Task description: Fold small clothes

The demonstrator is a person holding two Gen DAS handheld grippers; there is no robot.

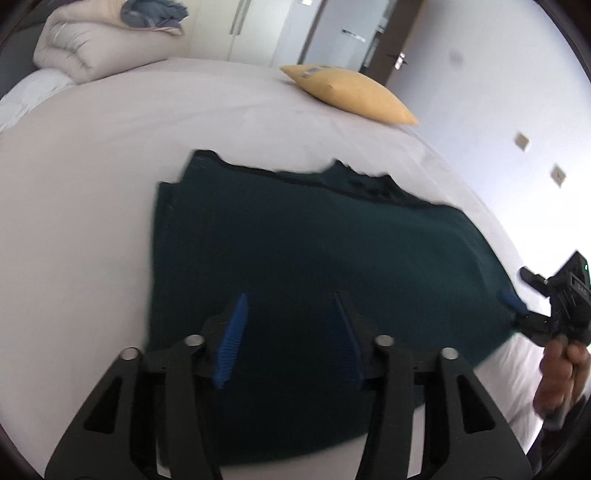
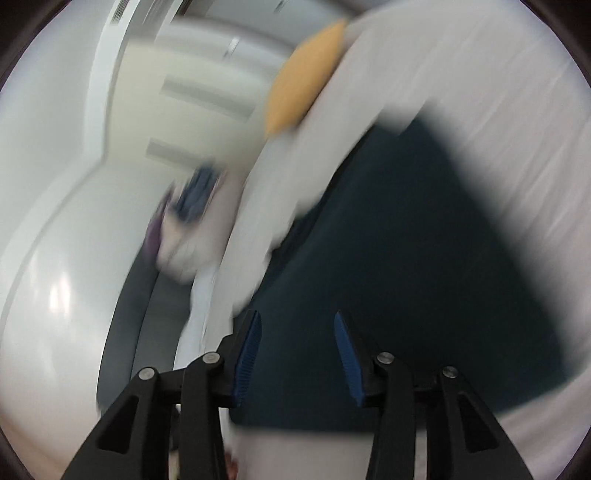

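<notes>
A dark green garment (image 1: 314, 258) lies flat on the white bed sheet (image 1: 92, 203), its left side folded over. My left gripper (image 1: 290, 299) is open just above the garment's near edge, with nothing between its blue pads. My right gripper (image 2: 297, 317) is open over the same garment (image 2: 424, 240); that view is blurred. In the left wrist view the right gripper (image 1: 517, 306) sits at the garment's right corner, held by a hand.
A yellow pillow (image 1: 351, 92) lies at the bed's far side. A folded beige duvet (image 1: 92, 48) with a blue-grey cloth (image 1: 155, 14) on it is at the far left. A white wall with sockets (image 1: 522, 140) is to the right.
</notes>
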